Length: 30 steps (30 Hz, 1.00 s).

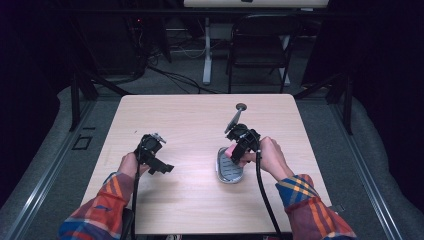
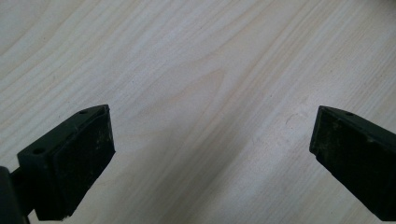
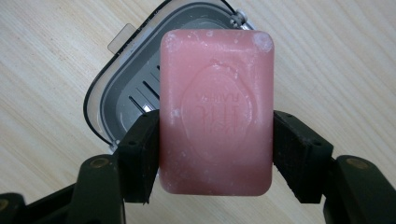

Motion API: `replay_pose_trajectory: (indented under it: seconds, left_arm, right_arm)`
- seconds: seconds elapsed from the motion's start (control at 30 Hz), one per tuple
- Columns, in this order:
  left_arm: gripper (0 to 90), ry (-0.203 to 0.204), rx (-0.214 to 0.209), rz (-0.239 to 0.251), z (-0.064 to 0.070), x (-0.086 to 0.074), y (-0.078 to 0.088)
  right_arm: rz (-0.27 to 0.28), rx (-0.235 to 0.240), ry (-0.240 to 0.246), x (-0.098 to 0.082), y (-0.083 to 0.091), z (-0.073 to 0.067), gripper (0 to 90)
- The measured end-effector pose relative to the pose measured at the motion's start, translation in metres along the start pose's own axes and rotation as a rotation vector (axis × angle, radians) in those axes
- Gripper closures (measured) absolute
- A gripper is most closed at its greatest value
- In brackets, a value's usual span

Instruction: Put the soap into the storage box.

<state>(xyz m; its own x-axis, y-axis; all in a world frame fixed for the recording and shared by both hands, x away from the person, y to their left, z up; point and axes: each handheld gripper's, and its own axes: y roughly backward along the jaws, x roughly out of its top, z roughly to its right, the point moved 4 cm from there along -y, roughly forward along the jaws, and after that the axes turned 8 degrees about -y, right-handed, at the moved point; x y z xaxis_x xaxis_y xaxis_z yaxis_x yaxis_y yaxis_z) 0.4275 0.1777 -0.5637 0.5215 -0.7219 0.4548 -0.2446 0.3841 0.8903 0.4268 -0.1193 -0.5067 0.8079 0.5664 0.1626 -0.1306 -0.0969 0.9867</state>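
Pale wooden table point(image 1: 190, 130) carries a grey soap dish point(image 3: 119, 88) directly beneath the right gripper point(image 3: 215, 154), which clamps a pink soap bar point(image 3: 217, 112). Slick soap might slip sideways, missing the dish. Left gripper point(image 2: 212, 140) gapes empty.

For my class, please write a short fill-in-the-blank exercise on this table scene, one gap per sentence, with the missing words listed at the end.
1. The right claw is shut on a bar of soap whose colour is ____.
2. Beneath the soap, a grey soap dish rests on the wooden ____.
3. The left claw has its jaws ____, with nothing between them.
4. The person's sleeves have a ____ pattern.

Missing words: pink; table; open; plaid
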Motion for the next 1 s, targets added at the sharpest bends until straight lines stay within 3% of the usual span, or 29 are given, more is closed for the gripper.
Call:
replay_pose_trajectory:
  seconds: [0.47,0.6,0.63,0.73,1.0]
  left_arm:
    - [0.0,-0.005,0.003,0.0,0.0,0.0,0.001]
    - [0.0,-0.005,0.003,0.0,0.0,0.0,0.001]
    - [0.0,-0.006,0.005,0.001,0.0,0.0,0.001]
    - [0.0,-0.007,0.006,0.007,0.0,0.001,0.002]
    - [0.0,-0.009,0.005,0.005,0.0,0.001,0.002]
  right_arm:
    - [-0.049,-0.037,-0.017,0.008,-0.014,-0.012,36.8]
    - [-0.05,-0.047,-0.022,0.009,-0.016,-0.013,36.8]
    - [-0.03,-0.053,-0.029,0.01,-0.019,-0.013,36.7]
    - [-0.049,-0.059,-0.03,0.01,-0.02,-0.014,36.7]
    - [-0.051,-0.043,-0.053,0.01,-0.022,-0.018,36.4]
